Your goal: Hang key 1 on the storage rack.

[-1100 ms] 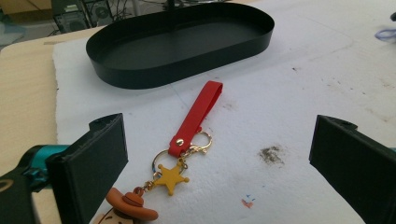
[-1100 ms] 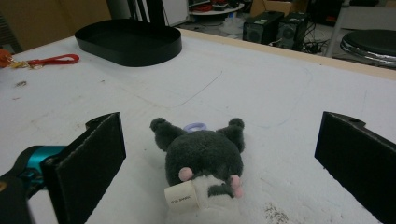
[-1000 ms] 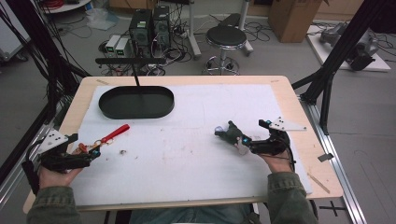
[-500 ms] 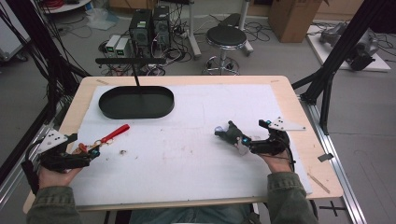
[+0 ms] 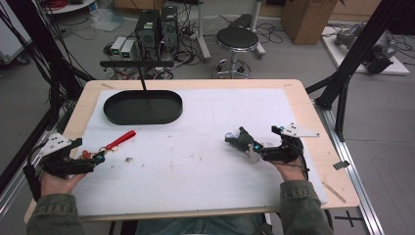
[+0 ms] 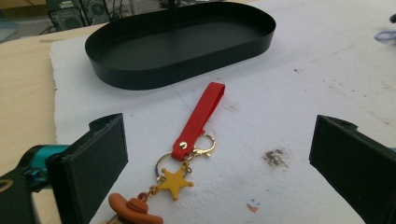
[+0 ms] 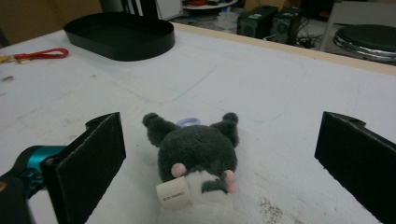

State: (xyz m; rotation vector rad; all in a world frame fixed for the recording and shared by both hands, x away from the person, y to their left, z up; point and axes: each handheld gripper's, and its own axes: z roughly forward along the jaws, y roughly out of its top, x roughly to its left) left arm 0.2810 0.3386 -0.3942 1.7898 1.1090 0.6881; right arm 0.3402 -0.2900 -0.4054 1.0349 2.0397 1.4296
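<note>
High view: your left gripper jaws spread around the keychain on the worktop | your right gripper jaws spread around the plush toy.

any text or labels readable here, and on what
Nothing can be read for sure.
Plush toy, white tag: small dark print, too blurred to read.
Keychain, its red strap and gold star: no lettering seen.
Black tray: no marks.
Cardboard box and the grey units on the floor: too far and too small to show any text.
</note>
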